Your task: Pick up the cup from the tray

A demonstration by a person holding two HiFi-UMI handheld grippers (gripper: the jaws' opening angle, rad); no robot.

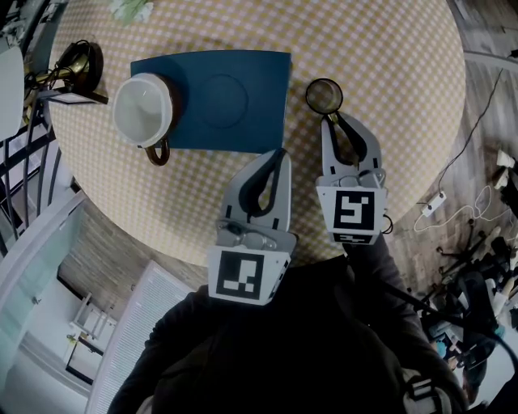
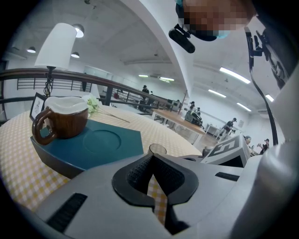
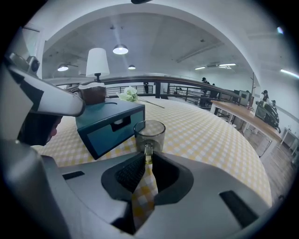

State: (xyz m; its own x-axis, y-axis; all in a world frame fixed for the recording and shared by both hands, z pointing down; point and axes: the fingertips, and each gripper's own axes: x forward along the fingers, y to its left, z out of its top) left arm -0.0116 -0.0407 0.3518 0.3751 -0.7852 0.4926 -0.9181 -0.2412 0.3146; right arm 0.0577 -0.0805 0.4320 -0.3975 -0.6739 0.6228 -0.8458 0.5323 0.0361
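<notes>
A brown cup (image 1: 144, 109) with a white inside stands on the left end of the blue tray (image 1: 243, 105); the left gripper view shows it (image 2: 63, 122) at the far left of the tray (image 2: 107, 144). A clear glass cup (image 1: 324, 95) stands on the checked cloth right of the tray. My right gripper (image 1: 329, 120) is shut on its handle, and the glass (image 3: 149, 133) sits just past the fingertips. My left gripper (image 1: 279, 154) hovers at the tray's near right corner, shut with nothing in it. The tray's round recess is bare.
A lamp (image 1: 77, 65) and a small picture frame (image 1: 69, 97) stand at the table's left rim. A flower (image 1: 129, 8) lies at the far edge. The round table's near edge runs under both grippers. Cables (image 1: 453, 210) lie on the floor to the right.
</notes>
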